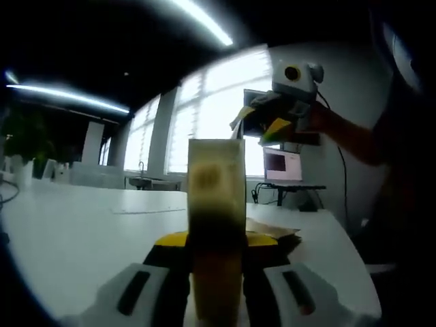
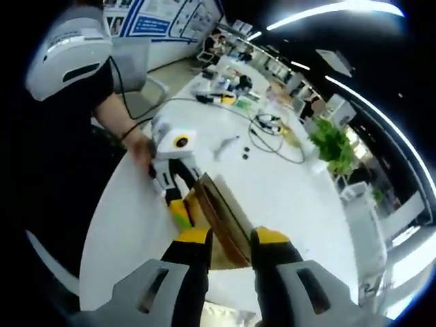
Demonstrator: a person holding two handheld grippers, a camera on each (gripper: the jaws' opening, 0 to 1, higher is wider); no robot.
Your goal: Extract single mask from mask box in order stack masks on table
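**Mask box held upright as extraction gets under way**

A brown mask box [image 1: 216,225] is seen clamped between the jaws of the left claw [image 1: 216,272], standing upright above the white counter [image 1: 75,231]. In the right gripper view the same box [image 2: 225,218] is held from the far side by the left claw [image 2: 178,204], gripped in a person's hand [image 2: 139,151], while the right claw [image 2: 228,248] is set with its jaws on either side of the box's near edge. Whether those jaws are pinching the box, a mask, or merely flanking it cannot be told. In the left gripper view the right claw [image 1: 269,122] is raised beyond the box, with something pale at its tips that is too blurred to name.

No stack of masks can be made out on the counter, so the task is judged to be at an early stage: masks remain to be drawn out and laid down one by one. Cables [image 2: 272,133] and small items are scattered on the far counter.
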